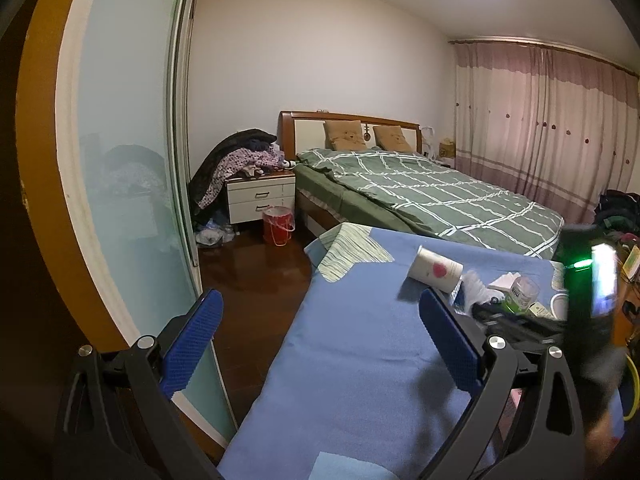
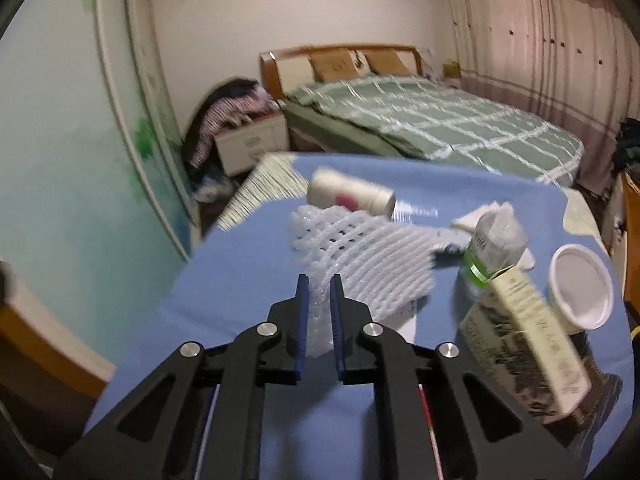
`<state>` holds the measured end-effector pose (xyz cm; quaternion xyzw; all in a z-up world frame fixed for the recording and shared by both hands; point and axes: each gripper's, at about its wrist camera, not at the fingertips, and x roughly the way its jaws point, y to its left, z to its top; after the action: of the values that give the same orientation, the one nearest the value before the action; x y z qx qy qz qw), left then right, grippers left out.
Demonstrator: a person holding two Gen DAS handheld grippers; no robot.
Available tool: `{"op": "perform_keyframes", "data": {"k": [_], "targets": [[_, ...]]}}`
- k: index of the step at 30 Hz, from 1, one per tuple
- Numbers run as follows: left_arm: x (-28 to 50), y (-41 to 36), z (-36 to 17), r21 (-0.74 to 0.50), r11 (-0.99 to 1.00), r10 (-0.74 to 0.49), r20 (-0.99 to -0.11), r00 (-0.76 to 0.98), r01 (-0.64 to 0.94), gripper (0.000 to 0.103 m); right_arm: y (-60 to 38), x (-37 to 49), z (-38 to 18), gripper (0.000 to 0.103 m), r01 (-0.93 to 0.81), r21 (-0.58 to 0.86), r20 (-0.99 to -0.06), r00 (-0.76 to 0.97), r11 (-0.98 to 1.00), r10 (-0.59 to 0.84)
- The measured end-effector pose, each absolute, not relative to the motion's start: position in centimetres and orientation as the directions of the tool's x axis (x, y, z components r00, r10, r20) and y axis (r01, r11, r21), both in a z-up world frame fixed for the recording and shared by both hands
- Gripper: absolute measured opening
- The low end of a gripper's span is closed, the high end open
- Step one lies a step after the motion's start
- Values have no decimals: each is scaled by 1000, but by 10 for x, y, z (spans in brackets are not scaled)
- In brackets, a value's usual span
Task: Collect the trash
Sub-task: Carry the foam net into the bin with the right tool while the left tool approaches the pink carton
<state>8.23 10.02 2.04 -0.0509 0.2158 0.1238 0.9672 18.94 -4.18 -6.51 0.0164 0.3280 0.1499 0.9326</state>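
Holds the left tool wide open and empty over the blue tabletop, with nothing between its pads. Shows a red bin, probably the place for the trash, on the floor just beside the nightstand. Places it at about 11 o'clock from that tool and well apart from it.

Leaves a paper cup on its side at 1 o'clock, long axis running roughly 10 to 4 and wider end toward 10.

Clamps the right tool shut on the near tail of a white foam net, squeezed thin between the pads. Fans the rest of the net out toward 12 to 1 o'clock in the right wrist view. Cannot tell through the blur whether the far end is clear of the cloth.

Leaves three more pieces farther right:
- a clear bottle with a green label, at 2 o'clock from the right tool
- a tilted carton, at 3 o'clock
- a white tub, just beside the carton

Puts the bin to the left of both tools and nearer the empty left one. Calls, most likely, for carrying the net across toward 10 or 11 o'clock, past the left tool and off the tabletop's edge.
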Motion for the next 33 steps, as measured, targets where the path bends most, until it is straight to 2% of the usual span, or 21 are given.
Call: {"op": "perform_keyframes", "data": {"k": [6, 11, 21, 26, 33], "targets": [[82, 89, 22, -36, 971, 200, -427, 882, -237, 97, -82, 164, -33, 10, -301, 191, -531, 769, 934, 356], [85, 76, 20, -30, 978, 175, -434, 884, -208, 97, -122, 145, -12, 10, -283, 219, -480, 802, 934, 356], [96, 24, 6, -16, 995, 75, -471, 879, -94, 97, -219, 101, 15, 10, -154, 229, -397, 887, 961, 236], [102, -5, -7, -15, 999, 18, -499, 866, -30, 97, -270, 82, 9, 10, -40, 218, -402, 907, 975, 127], [110, -48, -30, -12, 999, -42, -550, 834, 42, 97, -358, 70, -35, 10, 181, 226, -485, 873, 957, -51]]}}
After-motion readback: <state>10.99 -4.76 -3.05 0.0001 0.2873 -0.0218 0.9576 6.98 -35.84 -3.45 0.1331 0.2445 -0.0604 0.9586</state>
